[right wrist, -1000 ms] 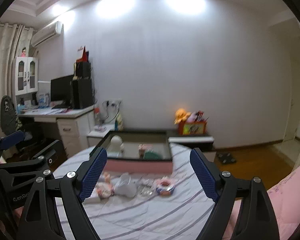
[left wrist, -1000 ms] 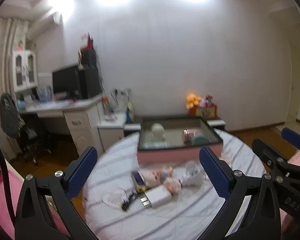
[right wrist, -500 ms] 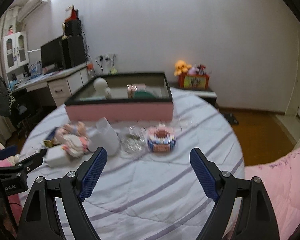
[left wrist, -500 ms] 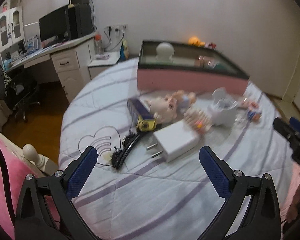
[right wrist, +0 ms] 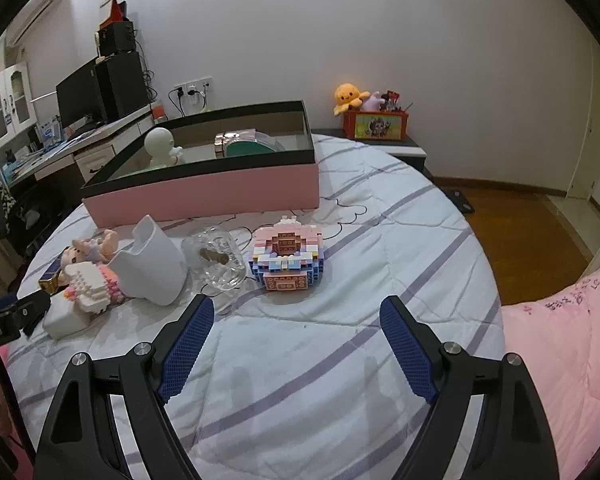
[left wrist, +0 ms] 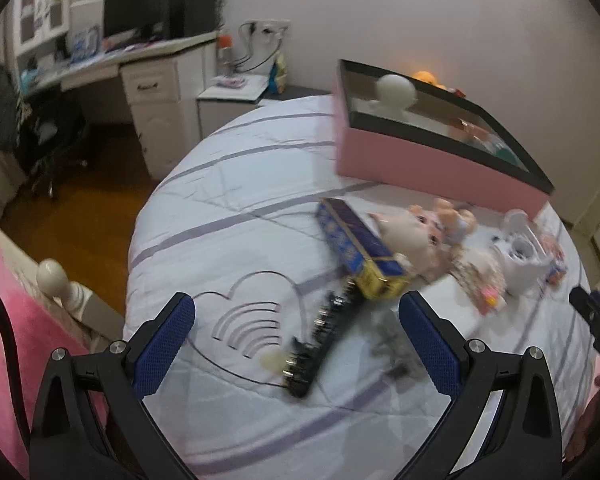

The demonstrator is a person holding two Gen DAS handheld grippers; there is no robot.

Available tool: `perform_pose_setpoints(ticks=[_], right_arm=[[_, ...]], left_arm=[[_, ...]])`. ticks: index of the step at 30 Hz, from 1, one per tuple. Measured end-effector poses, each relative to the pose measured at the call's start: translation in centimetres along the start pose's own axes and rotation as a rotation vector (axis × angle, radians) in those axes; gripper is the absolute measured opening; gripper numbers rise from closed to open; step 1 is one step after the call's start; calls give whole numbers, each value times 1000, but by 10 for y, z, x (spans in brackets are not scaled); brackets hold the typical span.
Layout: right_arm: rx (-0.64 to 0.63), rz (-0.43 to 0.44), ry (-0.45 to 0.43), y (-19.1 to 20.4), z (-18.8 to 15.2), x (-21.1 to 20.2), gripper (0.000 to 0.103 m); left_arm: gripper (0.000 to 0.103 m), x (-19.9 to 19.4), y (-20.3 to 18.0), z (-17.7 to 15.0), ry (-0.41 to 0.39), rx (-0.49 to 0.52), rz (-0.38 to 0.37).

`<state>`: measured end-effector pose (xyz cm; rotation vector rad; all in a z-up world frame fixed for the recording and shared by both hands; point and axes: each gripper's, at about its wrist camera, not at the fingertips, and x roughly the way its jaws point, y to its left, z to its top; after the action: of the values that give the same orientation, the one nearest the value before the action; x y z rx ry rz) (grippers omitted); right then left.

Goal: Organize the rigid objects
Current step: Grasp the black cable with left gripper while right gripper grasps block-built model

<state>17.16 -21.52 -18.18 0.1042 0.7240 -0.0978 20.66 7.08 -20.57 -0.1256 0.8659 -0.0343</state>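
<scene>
Toys lie loose on bed [right wrist: 300,360], near side of pink box [right wrist: 220,190]: brick model [right wrist: 287,258] centre, jar [right wrist: 216,258] and white cup [right wrist: 152,268] to its left, black strip [left wrist: 320,336] far left. My left gripper [left wrist: 296,344] wide, empty, above strip; right gripper [right wrist: 296,350] wide, empty, near model. Risk I see: pinch could crack model apart; jar may roll on soft quilt

Desk [left wrist: 140,60]; monitor [right wrist: 78,100]; orange plush octopus [right wrist: 348,96]
</scene>
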Motion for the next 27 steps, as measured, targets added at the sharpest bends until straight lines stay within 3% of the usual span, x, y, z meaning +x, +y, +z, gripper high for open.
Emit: perform_pose_setpoints(ticks=[2,7,10,13,15,17,20,23,27], right_arm=[[-1,-2,8,0,1,3,86],[-27,0,20,4,3,9,86],[-29,-3,30,4,3,12,86],[-12,-1,46,1,3,15,86],[0,1,50,-2,3,15,86],[6,-2,52,-5,4,15,86],[14,-9,49,-10,6,15,86],[26,2,67,-16,10,20,86],[34,52,127,-21,16,36,86]], left_arm=[[103,-2,4,-1,18,12,-17],[100,5,7,-8,23,100,68],[97,11,3,-9,22,117,70],[80,11,-10,-7,4,176,66],[51,10,-21,-6,-1,222,31],[37,9,-29,-8,-10,249,9],[29,6,-37,-12,-35,289,40],[20,0,-32,-13,-30,249,3],[18,-11,-30,-13,-39,222,-7]])
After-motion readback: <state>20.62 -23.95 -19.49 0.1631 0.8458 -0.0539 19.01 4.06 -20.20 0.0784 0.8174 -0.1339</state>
